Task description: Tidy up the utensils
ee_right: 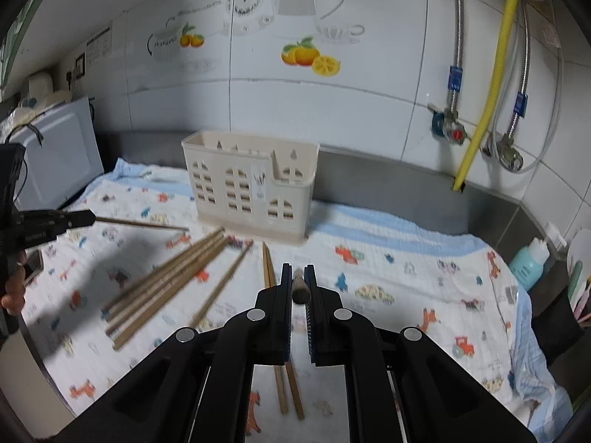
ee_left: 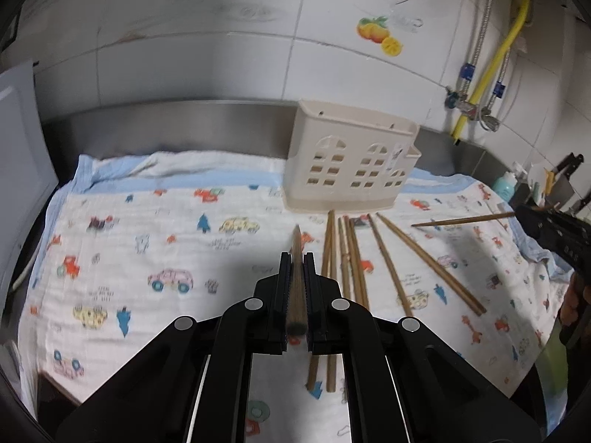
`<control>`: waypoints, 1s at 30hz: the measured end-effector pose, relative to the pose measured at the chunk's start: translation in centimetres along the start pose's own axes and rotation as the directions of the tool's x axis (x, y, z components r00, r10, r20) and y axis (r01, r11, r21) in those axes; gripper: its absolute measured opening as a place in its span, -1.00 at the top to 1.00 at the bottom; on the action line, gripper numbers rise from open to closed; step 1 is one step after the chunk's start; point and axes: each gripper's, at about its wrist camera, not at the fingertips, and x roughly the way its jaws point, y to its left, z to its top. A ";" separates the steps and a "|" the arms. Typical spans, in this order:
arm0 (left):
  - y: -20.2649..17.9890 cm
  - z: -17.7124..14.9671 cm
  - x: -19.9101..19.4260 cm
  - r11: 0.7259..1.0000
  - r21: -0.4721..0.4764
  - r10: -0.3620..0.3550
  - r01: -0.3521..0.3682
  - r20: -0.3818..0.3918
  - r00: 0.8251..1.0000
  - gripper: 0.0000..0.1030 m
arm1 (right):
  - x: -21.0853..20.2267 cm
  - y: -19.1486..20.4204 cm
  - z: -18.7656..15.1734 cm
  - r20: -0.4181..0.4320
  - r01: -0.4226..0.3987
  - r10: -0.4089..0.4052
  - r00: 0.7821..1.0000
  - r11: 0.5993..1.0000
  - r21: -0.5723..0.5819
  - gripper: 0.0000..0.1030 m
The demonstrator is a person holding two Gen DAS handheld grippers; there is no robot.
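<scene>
A cream utensil holder (ee_left: 351, 158) with window-shaped holes stands at the back of a patterned cloth (ee_left: 147, 243); it also shows in the right wrist view (ee_right: 251, 184). Several wooden chopsticks (ee_left: 391, 262) lie loose on the cloth in front of it, seen too in the right wrist view (ee_right: 166, 284). My left gripper (ee_left: 297, 258) is shut on one chopstick (ee_left: 296, 277), pointing toward the holder. My right gripper (ee_right: 298, 271) is shut on another chopstick (ee_right: 300, 288); it shows at the right edge of the left wrist view (ee_left: 517, 216) with its chopstick (ee_left: 461, 219) sticking out leftward.
A white appliance (ee_right: 55, 155) stands at the left of the cloth. A teal bottle (ee_right: 528, 262) and knives (ee_left: 569, 166) stand at the right. Water valves and a yellow hose (ee_right: 491, 74) hang on the tiled wall behind. A steel backsplash (ee_left: 184, 125) borders the counter.
</scene>
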 end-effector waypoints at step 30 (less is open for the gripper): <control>-5.8 16.2 -6.5 0.984 0.171 -0.093 0.055 0.224 0.970 0.90 | 5.9 -0.7 15.4 -0.066 -0.070 0.071 0.995 0.997 0.022 0.87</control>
